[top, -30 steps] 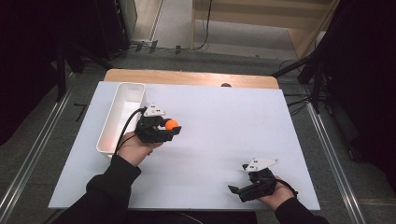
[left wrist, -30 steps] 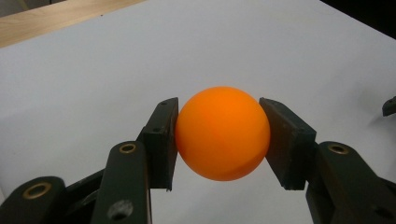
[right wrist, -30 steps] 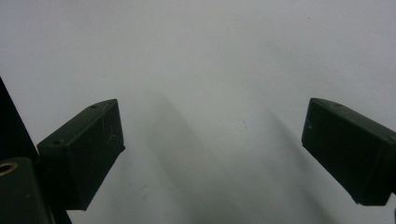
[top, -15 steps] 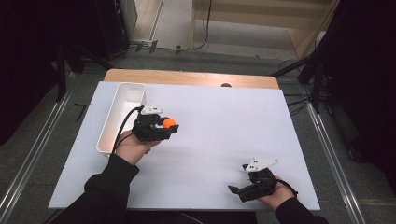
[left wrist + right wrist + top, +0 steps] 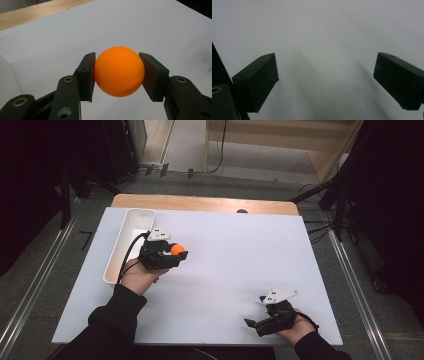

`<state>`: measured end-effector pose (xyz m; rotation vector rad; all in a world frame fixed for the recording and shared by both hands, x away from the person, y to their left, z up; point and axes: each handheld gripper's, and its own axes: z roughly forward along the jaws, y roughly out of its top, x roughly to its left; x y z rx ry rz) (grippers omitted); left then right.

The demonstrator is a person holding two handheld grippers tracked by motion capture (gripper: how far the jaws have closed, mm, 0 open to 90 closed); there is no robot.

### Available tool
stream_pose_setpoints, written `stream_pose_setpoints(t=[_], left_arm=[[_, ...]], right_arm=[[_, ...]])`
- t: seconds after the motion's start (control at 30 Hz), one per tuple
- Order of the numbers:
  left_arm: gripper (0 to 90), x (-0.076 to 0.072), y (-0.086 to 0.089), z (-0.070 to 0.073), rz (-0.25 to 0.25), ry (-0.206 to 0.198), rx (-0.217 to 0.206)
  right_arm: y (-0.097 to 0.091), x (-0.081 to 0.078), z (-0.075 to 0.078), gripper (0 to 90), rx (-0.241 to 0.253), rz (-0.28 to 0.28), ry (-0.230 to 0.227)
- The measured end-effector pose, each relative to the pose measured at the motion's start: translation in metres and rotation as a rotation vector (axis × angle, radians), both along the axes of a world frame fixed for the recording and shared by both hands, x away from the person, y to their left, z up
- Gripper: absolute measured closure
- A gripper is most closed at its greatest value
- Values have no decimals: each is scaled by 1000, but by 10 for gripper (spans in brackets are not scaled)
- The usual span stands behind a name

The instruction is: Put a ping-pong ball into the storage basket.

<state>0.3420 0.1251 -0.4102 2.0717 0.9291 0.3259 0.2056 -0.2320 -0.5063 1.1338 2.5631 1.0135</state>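
Orange ball: clamped between the two pads of the left hand-held gripper, one pad pressed on each side, so it's held up off the surface, not lying on it.
Ball from above: small orange dot at the tip of that gripper, just right of the white tray, over the left half of the worktop.
Left hand-held gripper: closed tight on the ball, jaws pointing roughly toward the middle of the worktop; the person's left hand grips it from below, black sleeve coming in from the bottom edge, cable looping back along the tray side.
Right hand-held gripper: jaws spread wide, nothing between them, in its own view just two black pads over bare white sheet. It sits near the front right corner, well apart from the ball, held in the right hand.
Tray: long, narrow, white, lying along the left edge of the sheet. Looks empty to me, but the inside is pretty washed out from up there, so not sure.
Worktop: white sheet over a wooden top; a strip of wood shows along the far edge.
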Motion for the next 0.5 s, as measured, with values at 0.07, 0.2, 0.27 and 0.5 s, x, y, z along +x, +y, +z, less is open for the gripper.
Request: stream_pose_setpoints(t=[0.07, 0.2, 0.27, 0.5], left_arm=[[500, 0, 1, 0, 2, -1, 3], [500, 2, 4, 2, 7, -2, -4], [500, 2, 6, 2, 11, -2, -7], [500, 5, 11, 4, 29, -4, -4]], right_arm=[[0, 0, 0, 44, -2, -2, 0], [0, 0, 0, 43, -1, 0, 1], [0, 0, 0, 44, -3, 2, 1], [0, 0, 0, 43, -3, 0, 3]])
